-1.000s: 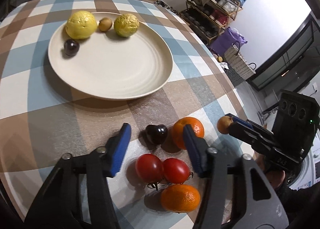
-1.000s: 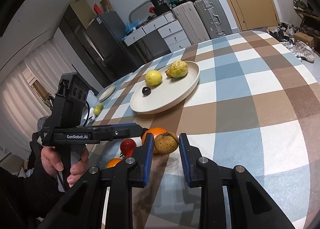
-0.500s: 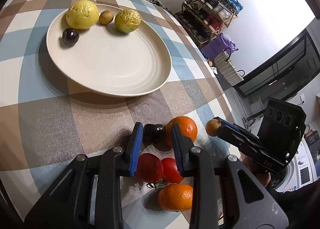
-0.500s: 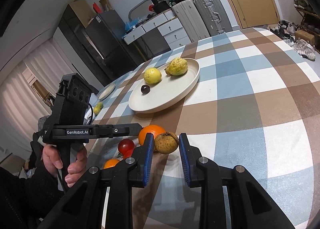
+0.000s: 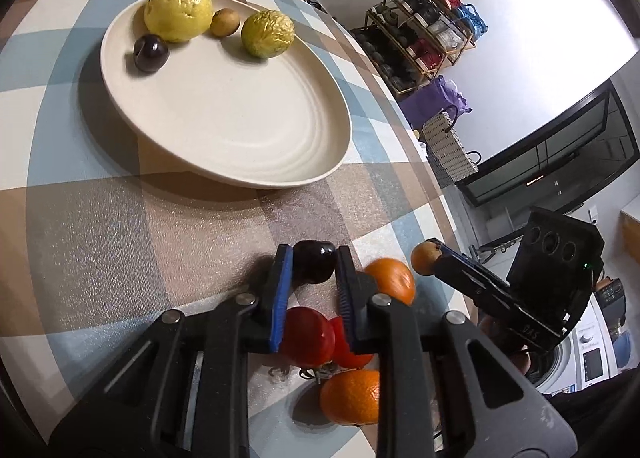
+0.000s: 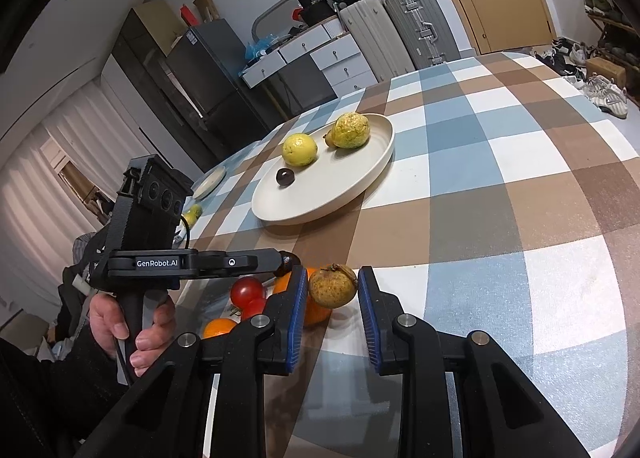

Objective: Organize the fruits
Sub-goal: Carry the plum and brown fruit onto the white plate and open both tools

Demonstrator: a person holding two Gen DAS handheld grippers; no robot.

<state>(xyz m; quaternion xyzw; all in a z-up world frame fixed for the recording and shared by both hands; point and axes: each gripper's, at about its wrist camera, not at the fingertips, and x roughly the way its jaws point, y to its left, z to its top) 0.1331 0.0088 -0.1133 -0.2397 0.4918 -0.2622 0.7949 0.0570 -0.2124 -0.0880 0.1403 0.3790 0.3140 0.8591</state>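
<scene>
The dark plum (image 5: 314, 261) that a second ago lay loose on the checked cloth (image 5: 100, 242), between wide blue pads, is now pinched: the left gripper (image 5: 310, 272) has closed in from both sides and its pads press the plum's flanks. The plum sits at the fingertips, just above the cloth, in front of two tomatoes (image 5: 308, 336) and beside an orange (image 5: 390, 282); a second orange (image 5: 352, 398) lies nearer the camera.

The right gripper (image 6: 332, 294) has not changed: its jaws stay clenched on a small brown fruit (image 6: 332, 286), held just off the table's edge to the right of the pile.

Farther back, the cream plate (image 5: 240, 129) carries the same four pieces as before: another plum (image 5: 151, 53), a yellow fruit (image 5: 178, 11), a small brown one (image 5: 225, 22) and a greenish-yellow one (image 5: 267, 33), all along its far rim.
</scene>
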